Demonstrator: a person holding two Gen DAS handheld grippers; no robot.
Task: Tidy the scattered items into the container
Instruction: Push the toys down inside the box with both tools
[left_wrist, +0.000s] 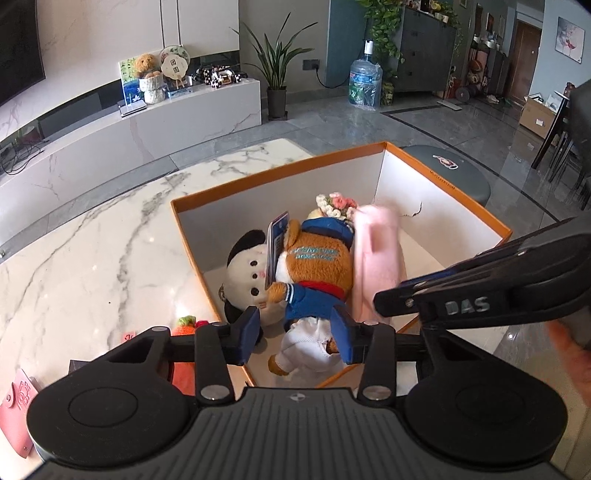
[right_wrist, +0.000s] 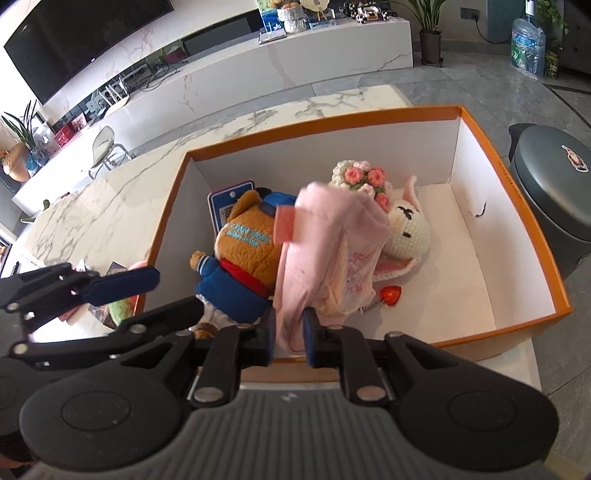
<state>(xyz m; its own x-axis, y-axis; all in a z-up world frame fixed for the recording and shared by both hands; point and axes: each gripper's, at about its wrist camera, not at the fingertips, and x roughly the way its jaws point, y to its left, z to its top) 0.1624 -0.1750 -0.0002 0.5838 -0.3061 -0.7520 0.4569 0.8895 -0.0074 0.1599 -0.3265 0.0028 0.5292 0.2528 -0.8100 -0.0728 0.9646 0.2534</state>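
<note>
An orange-rimmed white box (left_wrist: 280, 173) (right_wrist: 314, 125) stands on the marble table. Inside lies a brown bear plush (left_wrist: 317, 266) (right_wrist: 247, 254) in a blue jacket, beside a white plush (left_wrist: 245, 266) and a blue card (left_wrist: 275, 251). My left gripper (left_wrist: 297, 330) is shut on the bear's lower body, at its white trousers. A pink garment (left_wrist: 376, 251) (right_wrist: 321, 240) drapes over the bear and a crochet bunny (right_wrist: 408, 229). My right gripper (right_wrist: 290, 339) is slightly open, with the garment's near end loose between its pads. A red heart charm (right_wrist: 391, 295) lies on the box floor.
Left of the box, a green and orange crochet piece (left_wrist: 186, 325) and a pink card holder (left_wrist: 18, 398) lie on the table (left_wrist: 92, 240). A grey bin (right_wrist: 550, 184) stands on the floor just past the box's right wall. The box's right half has bare floor.
</note>
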